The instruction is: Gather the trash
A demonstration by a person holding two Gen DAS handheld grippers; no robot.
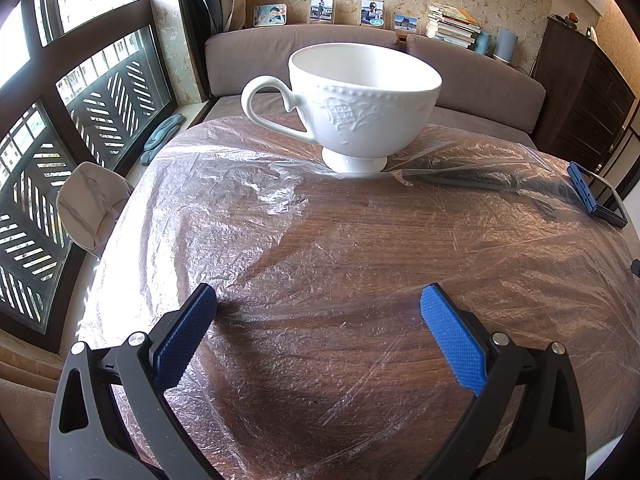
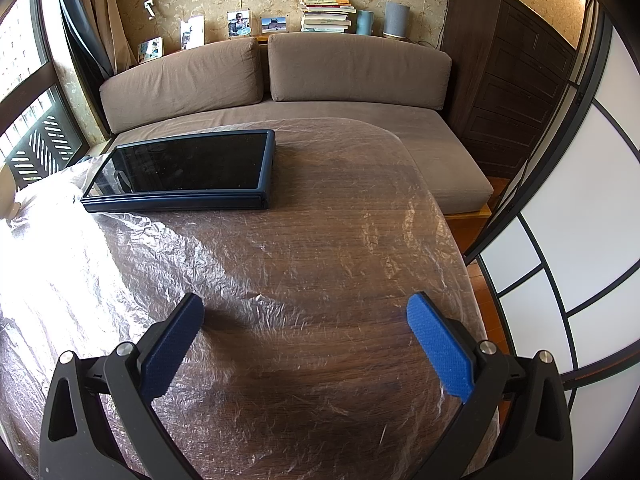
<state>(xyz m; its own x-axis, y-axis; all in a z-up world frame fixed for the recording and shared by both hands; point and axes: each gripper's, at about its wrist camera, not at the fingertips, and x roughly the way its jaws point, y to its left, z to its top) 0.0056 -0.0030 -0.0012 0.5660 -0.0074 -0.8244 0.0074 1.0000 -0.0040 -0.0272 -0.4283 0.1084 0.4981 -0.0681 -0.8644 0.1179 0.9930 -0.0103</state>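
Both grippers hang low over the worktop (image 2: 320, 240) with fingers wide apart and nothing between them: the left gripper (image 1: 319, 304), the right gripper (image 2: 305, 310). Crinkled plastic film (image 1: 248, 208) covers the wood; I judge it is the trash, not yet gripped. Farther off, a white cup (image 1: 360, 100) stands on the film, and a dark tablet (image 2: 184, 168) too. Probably these must be lifted away before the film is gathered.

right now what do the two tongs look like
Both match: the left tongs and right tongs have black plastic arms with triangular cut-outs and silver screws, ending in blue textured pads. No cables, markings or sleeves show.
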